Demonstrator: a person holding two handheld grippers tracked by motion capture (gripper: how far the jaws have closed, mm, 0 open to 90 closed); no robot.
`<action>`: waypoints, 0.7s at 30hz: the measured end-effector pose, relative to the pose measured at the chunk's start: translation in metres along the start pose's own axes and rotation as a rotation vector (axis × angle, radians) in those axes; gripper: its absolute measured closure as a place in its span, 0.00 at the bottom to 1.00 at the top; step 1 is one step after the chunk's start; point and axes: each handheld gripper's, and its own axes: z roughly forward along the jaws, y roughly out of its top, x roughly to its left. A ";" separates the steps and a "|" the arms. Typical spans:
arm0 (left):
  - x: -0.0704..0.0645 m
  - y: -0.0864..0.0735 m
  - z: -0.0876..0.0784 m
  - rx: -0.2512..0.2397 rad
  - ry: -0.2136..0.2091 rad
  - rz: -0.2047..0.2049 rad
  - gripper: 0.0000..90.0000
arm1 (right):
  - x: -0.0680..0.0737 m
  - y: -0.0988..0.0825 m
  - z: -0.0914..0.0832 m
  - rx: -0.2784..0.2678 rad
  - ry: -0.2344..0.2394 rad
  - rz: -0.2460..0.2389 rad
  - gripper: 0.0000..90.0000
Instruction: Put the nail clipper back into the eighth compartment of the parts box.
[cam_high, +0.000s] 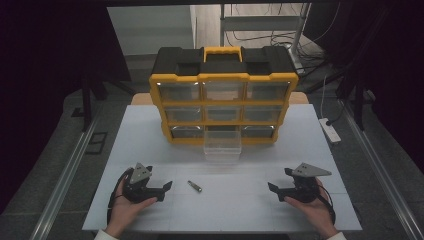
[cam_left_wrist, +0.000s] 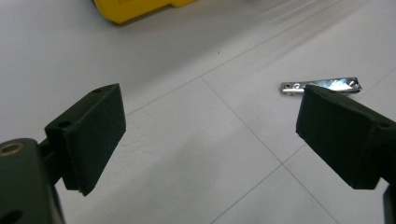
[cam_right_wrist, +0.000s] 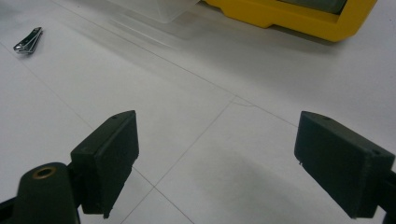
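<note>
Nail clipper (cam_high: 194, 186) lies flat on the white surface (cam_high: 240, 200), between the two hands, in front of the pulled-out clear drawer (cam_high: 222, 146). Long axis runs diagonal, upper-left to lower-right in high view. Left claw (cam_high: 165, 187) is clearly nearer, clipper just off its tips to the right; jaws wide apart, nothing held. Right claw (cam_high: 274, 188) well apart from it, also wide, empty, so looks like a left-hand pick w/ a slight turn to square across the axis
</note>
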 end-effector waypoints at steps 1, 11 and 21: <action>0.000 0.000 0.000 -0.002 0.000 0.002 0.10 | 0.000 0.000 0.001 0.002 0.000 -0.002 0.16; 0.001 0.001 0.001 0.003 0.001 0.004 0.10 | 0.004 0.002 0.003 0.002 -0.007 -0.005 0.16; 0.000 0.001 0.000 -0.002 0.005 0.003 0.10 | 0.016 0.012 0.009 0.005 0.016 -0.024 0.17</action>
